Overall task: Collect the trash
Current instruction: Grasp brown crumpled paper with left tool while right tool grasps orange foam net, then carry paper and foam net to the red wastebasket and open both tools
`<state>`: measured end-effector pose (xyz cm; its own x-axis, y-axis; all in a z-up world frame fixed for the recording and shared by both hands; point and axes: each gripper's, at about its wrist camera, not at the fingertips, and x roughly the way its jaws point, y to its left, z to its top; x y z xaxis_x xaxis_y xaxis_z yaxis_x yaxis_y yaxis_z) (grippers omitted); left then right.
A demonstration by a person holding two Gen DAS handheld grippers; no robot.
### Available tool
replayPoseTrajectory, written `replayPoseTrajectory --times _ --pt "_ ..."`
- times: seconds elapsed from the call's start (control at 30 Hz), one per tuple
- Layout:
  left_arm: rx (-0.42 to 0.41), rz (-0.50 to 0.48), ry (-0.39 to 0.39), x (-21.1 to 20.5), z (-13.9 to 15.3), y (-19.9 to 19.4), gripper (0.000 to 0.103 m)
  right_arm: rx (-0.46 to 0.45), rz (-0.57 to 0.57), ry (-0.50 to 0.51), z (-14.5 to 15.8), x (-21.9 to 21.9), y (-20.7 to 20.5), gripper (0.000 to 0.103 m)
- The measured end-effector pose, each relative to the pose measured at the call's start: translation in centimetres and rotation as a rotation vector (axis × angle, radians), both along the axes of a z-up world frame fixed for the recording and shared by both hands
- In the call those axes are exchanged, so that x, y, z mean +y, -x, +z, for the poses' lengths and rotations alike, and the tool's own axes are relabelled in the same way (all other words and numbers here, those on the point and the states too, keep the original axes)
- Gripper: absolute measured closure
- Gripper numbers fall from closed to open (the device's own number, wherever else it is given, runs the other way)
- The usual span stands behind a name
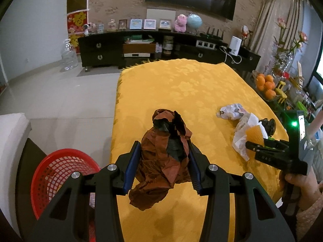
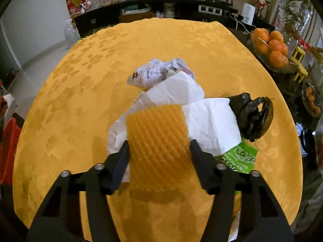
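My left gripper [image 1: 164, 148] is shut on a crumpled brown and black wrapper [image 1: 161, 161], held above the yellow tablecloth [image 1: 171, 84]. My right gripper [image 2: 159, 143] is shut on an orange foam fruit net [image 2: 159, 141] over the table; it also shows in the left wrist view [image 1: 255, 132]. Under and behind the net lie a white paper napkin [image 2: 201, 117], a crumpled printed plastic wrapper [image 2: 157, 74], a black crumpled bag [image 2: 252, 117] and a green snack packet [image 2: 240, 157]. A red mesh basket [image 1: 58, 177] stands low at the table's left.
A bowl of oranges [image 2: 270, 48] and glassware stand on a dark side table at the right. A dark TV cabinet [image 1: 161, 46] with frames and toys runs along the far wall. A large clear water bottle [image 1: 68, 54] stands on the tiled floor.
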<state>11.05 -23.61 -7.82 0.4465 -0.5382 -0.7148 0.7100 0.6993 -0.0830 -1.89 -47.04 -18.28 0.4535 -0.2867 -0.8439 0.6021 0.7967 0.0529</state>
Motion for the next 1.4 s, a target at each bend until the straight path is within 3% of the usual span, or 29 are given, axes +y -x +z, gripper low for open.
replayPoseTrajectory --times 0.13,0.27,0.47,1.07,1.4 --pt "-0.006 0.016 0.007 0.7 0.3 0.0 0.06 -0.026 0.012 0.001 0.6 0.1 0.4 0.065" --pt "-0.018 0.03 0.014 1.3 0.9 0.1 0.06 -0.071 0.032 0.006 1.9 0.6 0.5 0.067" --pt "-0.047 0.055 0.031 2.1 2.4 0.3 0.06 -0.173 0.055 0.027 5.0 1.6 0.9 0.067" --pt "-0.204 0.192 0.101 6.0 8.4 0.6 0.06 -0.314 0.151 0.15 13.5 6.6 -1.1 0.067" --pt "-0.245 0.258 0.135 8.3 9.9 0.2 0.06 -0.419 0.235 0.19 18.3 10.1 -3.6 0.067"
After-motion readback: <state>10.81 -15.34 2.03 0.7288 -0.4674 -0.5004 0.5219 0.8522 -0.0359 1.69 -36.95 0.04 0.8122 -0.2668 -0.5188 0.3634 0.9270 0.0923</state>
